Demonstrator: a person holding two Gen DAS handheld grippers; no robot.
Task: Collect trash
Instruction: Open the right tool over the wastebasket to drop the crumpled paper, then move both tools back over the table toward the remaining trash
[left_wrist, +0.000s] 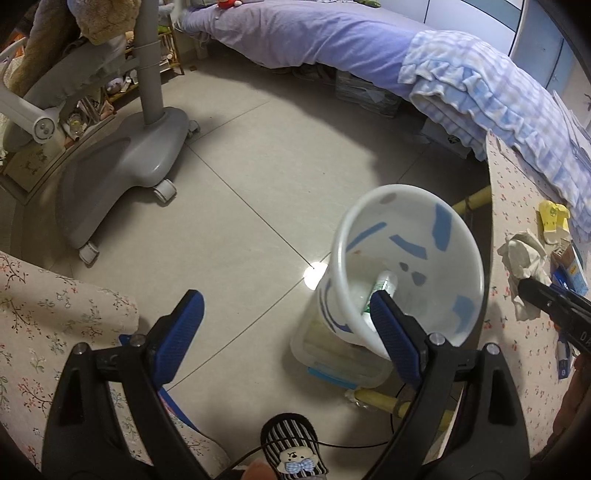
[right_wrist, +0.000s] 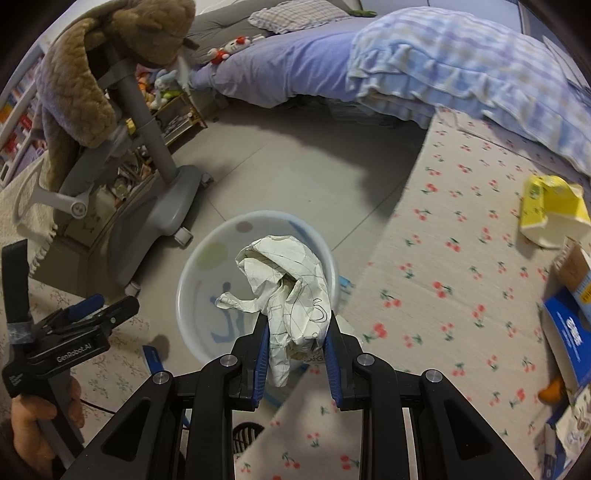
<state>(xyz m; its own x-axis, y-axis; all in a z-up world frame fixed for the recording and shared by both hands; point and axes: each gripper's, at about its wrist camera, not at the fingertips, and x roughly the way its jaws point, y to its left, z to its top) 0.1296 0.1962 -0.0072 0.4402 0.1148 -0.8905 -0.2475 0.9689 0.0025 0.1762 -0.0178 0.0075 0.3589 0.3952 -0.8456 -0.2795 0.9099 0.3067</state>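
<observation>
A white bin (left_wrist: 441, 254) with blue patches stands on the floor beside the table, and a plastic bottle (left_wrist: 386, 282) lies inside it. My left gripper (left_wrist: 286, 295) is open wide just left of the bin's mouth, nothing between its fingers. My right gripper (right_wrist: 295, 325) is shut on a crumpled sheet of white paper (right_wrist: 288, 273) with pen lines on it. In the right wrist view the paper hangs in front of the bin (right_wrist: 205, 258). In the left wrist view the paper (left_wrist: 521, 254) and right gripper (left_wrist: 532, 291) are at the table edge, right of the bin's rim.
A cherry-print tablecloth (right_wrist: 461, 258) carries a yellow carton (right_wrist: 550, 206) and a blue box (right_wrist: 569, 332). A clear storage box (left_wrist: 332, 354) sits against the bin. A grey wheeled chair base (left_wrist: 140, 155) stands left, a bed (left_wrist: 314, 33) behind. A striped slipper (left_wrist: 291, 443) is below.
</observation>
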